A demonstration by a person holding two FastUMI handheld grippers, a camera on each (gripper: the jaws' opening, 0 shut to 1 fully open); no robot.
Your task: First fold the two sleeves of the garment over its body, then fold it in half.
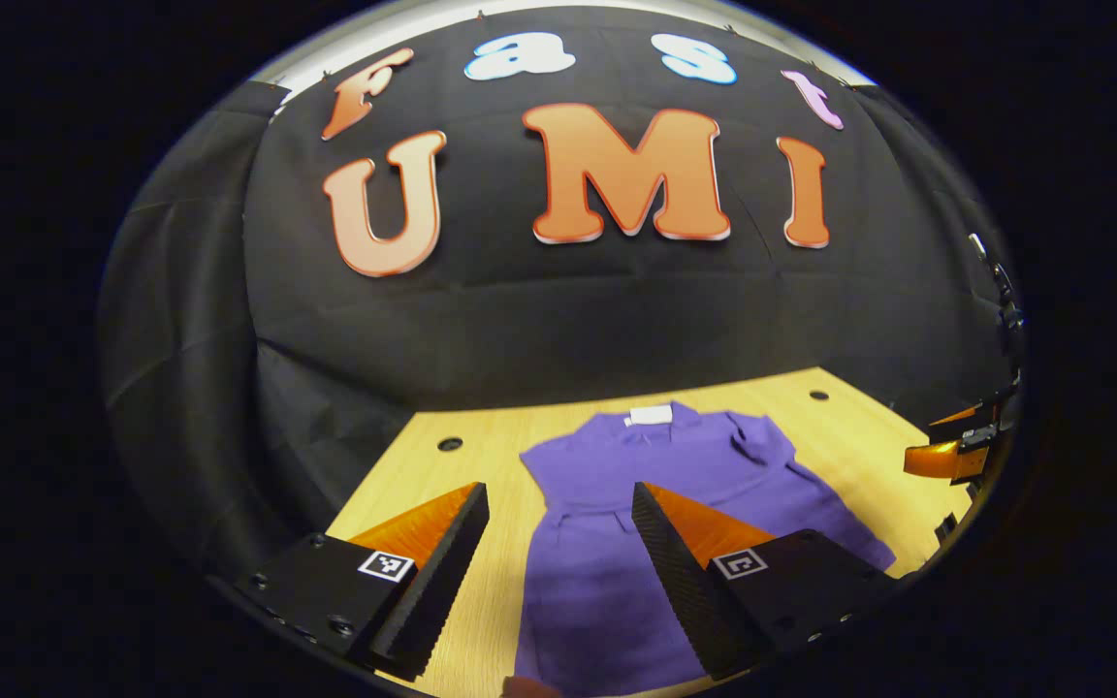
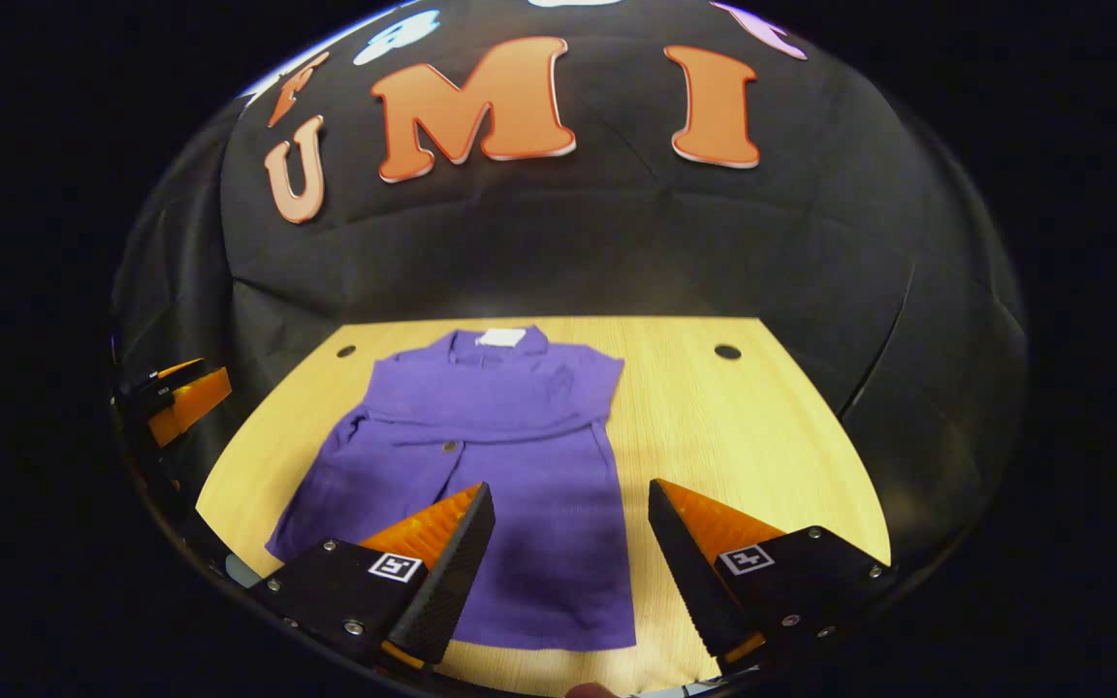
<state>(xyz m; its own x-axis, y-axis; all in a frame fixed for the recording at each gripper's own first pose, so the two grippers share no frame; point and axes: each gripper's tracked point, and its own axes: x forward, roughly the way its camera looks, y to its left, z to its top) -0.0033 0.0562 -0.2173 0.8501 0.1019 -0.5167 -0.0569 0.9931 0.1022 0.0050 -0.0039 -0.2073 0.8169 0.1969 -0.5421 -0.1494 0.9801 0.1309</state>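
Note:
A purple garment (image 1: pixel 607 543) (image 2: pixel 491 456) lies flat on the wooden table (image 1: pixel 849 436) (image 2: pixel 714 436), its collar and white label (image 1: pixel 651 415) (image 2: pixel 502 336) at the far end. Cloth lies doubled across its chest, with a fold line running side to side. My left gripper (image 1: pixel 558 494) hovers open over the garment's left half, nothing between its fingers. Over the lower right part of the garment my right gripper (image 2: pixel 570 490) hangs open and holds nothing. Each gripper also appears at the edge of the other's view, the right gripper (image 1: pixel 951 451) and the left gripper (image 2: pixel 180 397).
The tabletop has round holes near its far corners (image 1: pixel 449 443) (image 2: pixel 727 351). Black cloth walls close in the back and sides. Bare wood lies to the right of the garment in the right gripper view.

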